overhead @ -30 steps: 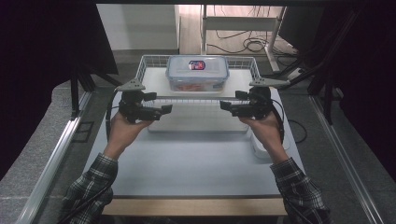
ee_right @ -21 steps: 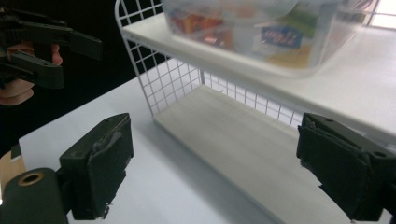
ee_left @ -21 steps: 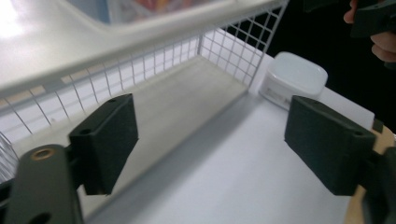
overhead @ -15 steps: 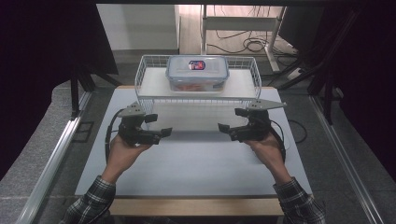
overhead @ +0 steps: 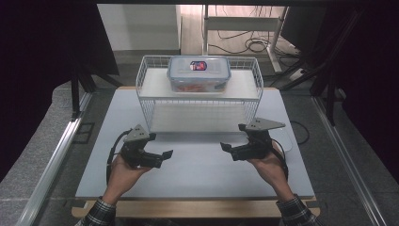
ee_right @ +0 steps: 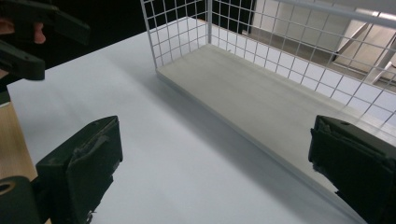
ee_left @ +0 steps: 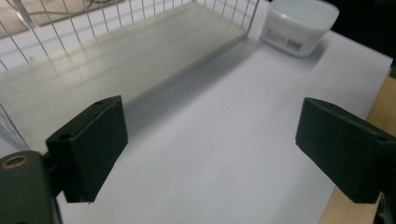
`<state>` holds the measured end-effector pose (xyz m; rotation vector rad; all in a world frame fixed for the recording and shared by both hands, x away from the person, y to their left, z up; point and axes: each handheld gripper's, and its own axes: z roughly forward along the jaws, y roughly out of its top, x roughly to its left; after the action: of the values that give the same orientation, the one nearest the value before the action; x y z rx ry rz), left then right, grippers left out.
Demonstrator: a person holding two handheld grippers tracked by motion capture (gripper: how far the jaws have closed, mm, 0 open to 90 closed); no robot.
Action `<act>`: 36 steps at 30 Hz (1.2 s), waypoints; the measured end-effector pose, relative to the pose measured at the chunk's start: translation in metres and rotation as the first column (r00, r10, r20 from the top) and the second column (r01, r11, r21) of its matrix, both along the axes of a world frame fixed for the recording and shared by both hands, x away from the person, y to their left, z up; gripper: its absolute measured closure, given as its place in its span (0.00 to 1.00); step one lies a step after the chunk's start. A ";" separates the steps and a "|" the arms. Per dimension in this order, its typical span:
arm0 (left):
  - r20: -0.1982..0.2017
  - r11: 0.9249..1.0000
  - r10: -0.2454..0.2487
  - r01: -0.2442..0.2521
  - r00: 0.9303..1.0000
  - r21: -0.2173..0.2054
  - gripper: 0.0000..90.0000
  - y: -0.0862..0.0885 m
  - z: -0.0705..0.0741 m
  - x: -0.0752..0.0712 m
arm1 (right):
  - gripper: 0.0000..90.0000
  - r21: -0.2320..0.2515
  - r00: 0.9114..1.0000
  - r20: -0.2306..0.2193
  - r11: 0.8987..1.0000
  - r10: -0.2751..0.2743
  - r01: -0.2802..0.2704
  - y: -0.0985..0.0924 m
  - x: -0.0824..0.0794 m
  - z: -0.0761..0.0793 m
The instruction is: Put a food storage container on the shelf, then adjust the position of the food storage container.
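Observation:
A white wire rack point(overhead: 145, 106) stands at the back middle of the white table point(overhead: 197, 176). On its top shelf sits a clear lidded food box point(overhead: 198, 73) with something reddish inside. My left gripper point(overhead: 164, 157) hovers in front of the rack's left corner, open and holding nothing. My right gripper point(overhead: 228, 151) mirrors it before the right corner, also open and holding nothing. The two point at each other. In the left gripper view the gripper point(ee_left: 210, 154) has its jaws far apart over bare table beside the rack's lower board point(ee_left: 116, 60). The right gripper point(ee_right: 215, 172) is just as wide.
A white tub point(ee_left: 299, 23) rests on the table near the rack's right end, partly behind the right hand in the high view point(overhead: 285, 139). The table's wooden front edge point(overhead: 197, 208) lies just behind both hands. Metal rails and cables flank the table.
Both grippers have drawn back from the rack's top shelf, down and toward the table's front edge. They were open and stay open. The box has not moved.

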<state>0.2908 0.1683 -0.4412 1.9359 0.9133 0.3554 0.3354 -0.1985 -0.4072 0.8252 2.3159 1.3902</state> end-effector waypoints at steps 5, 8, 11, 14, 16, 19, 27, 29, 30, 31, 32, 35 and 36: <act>-0.047 1.000 -0.005 0.005 0.999 0.003 0.06 0.000 -0.024 -0.009 | 0.03 0.004 1.000 -0.021 1.000 0.011 -0.011 -0.002 -0.010 -0.015; -0.049 1.000 -0.004 0.004 0.999 0.003 0.04 -0.001 -0.031 -0.012 | 0.03 0.004 1.000 -0.022 1.000 0.014 -0.014 -0.003 -0.013 -0.021; -0.010 1.000 0.000 0.000 1.000 0.007 0.04 -0.002 -0.039 -0.020 | 0.03 0.015 1.000 -0.016 1.000 0.017 -0.016 -0.004 -0.017 -0.029; 0.037 0.999 0.000 -0.002 0.999 0.043 0.03 -0.003 -0.046 -0.027 | 0.03 0.015 1.000 -0.003 1.000 0.019 -0.019 -0.006 -0.025 -0.038; 0.054 0.998 -0.001 -0.002 0.999 0.059 0.02 -0.004 -0.050 -0.031 | 0.03 0.015 1.000 -0.009 1.000 0.017 -0.017 -0.007 -0.028 -0.044; 0.039 0.998 -0.010 0.008 0.999 0.057 0.02 -0.006 -0.057 -0.033 | 0.03 -0.008 0.999 -0.027 1.000 0.022 -0.022 -0.007 -0.032 -0.055; 0.051 0.996 -0.010 0.005 0.999 0.089 0.01 -0.007 -0.063 -0.033 | 0.03 -0.088 0.997 -0.080 0.996 0.005 -0.012 -0.004 -0.030 -0.075; 0.052 0.997 -0.004 0.000 0.999 0.079 0.01 -0.005 -0.064 -0.032 | 0.02 -0.085 0.997 -0.080 0.996 -0.010 0.003 -0.006 -0.028 -0.074; 0.052 0.997 -0.004 0.000 0.999 0.079 0.01 -0.005 -0.064 -0.032 | 0.01 -0.084 0.997 -0.078 0.996 -0.022 0.015 -0.007 -0.027 -0.072; 0.048 0.997 -0.002 -0.002 0.999 0.074 0.01 -0.004 -0.065 -0.031 | 0.01 -0.084 0.997 -0.078 0.996 -0.022 0.015 -0.007 -0.027 -0.072; 0.042 0.998 0.001 -0.003 0.999 0.066 0.01 -0.003 -0.066 -0.030 | 0.00 -0.079 0.996 -0.078 0.997 -0.030 0.024 -0.009 -0.026 -0.070; 0.027 0.999 -0.001 0.000 1.000 0.054 0.01 -0.003 -0.068 -0.029 | 0.00 -0.062 0.993 -0.087 0.995 -0.081 0.076 -0.017 -0.021 -0.063; 0.034 0.998 -0.006 0.004 0.999 0.059 0.01 -0.004 -0.068 -0.029 | 0.00 -0.061 0.990 -0.094 0.993 -0.103 0.098 -0.026 -0.016 -0.058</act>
<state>0.2617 0.1642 -0.5089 1.9797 0.8852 0.4154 0.3196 -0.2243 -0.4648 0.9984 2.3380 1.2628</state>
